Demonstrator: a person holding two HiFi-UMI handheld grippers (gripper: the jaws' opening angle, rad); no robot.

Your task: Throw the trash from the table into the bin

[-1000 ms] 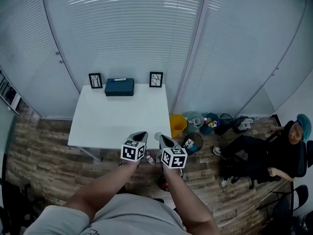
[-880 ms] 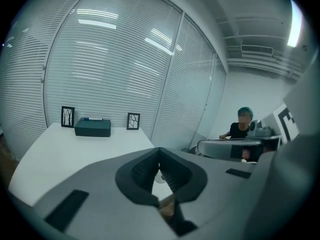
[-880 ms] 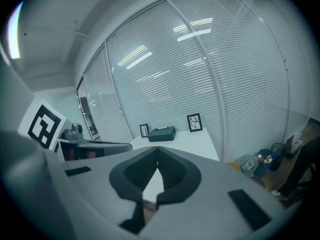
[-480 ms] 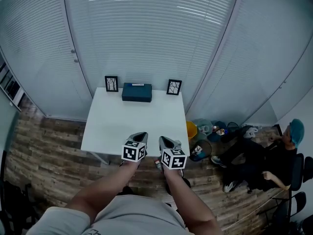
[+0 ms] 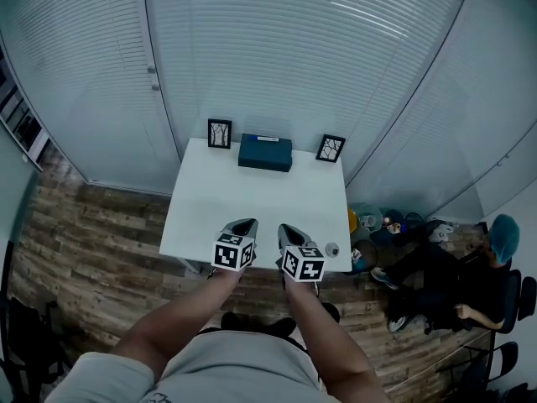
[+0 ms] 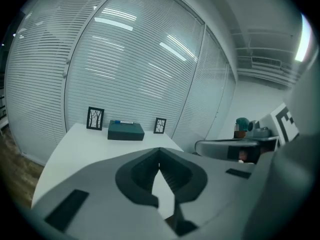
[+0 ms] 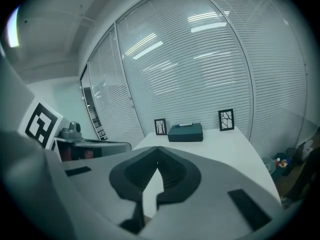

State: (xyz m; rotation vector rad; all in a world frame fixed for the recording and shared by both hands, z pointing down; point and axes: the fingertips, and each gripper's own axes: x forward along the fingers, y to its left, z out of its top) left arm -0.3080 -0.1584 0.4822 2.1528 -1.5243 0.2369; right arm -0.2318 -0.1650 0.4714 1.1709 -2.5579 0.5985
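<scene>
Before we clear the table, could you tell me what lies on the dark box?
A slim white marker lies on the lid of the box, near its back edge. Nothing else shows there; the box's inside is covered.

Small grey round trash (image 5: 331,248) on white table (image 5: 252,208), near-rt corner; yellow bin (image 5: 351,222) on floor beside rt edge.

The left tool (image 6: 159,150) has its jaws closed tip to tip, with nothing between them. Beyond the tips lies a white desk (image 6: 85,144). At the desk's far edge stands a dark teal box (image 6: 125,131) with a pen (image 6: 121,122) on top. A framed picture (image 6: 95,118) stands left of the box and a second framed picture (image 6: 160,125) right of it. Slatted blinds (image 6: 135,69) cover the wall behind. The right tool (image 6: 235,146) shows at the right.
</scene>
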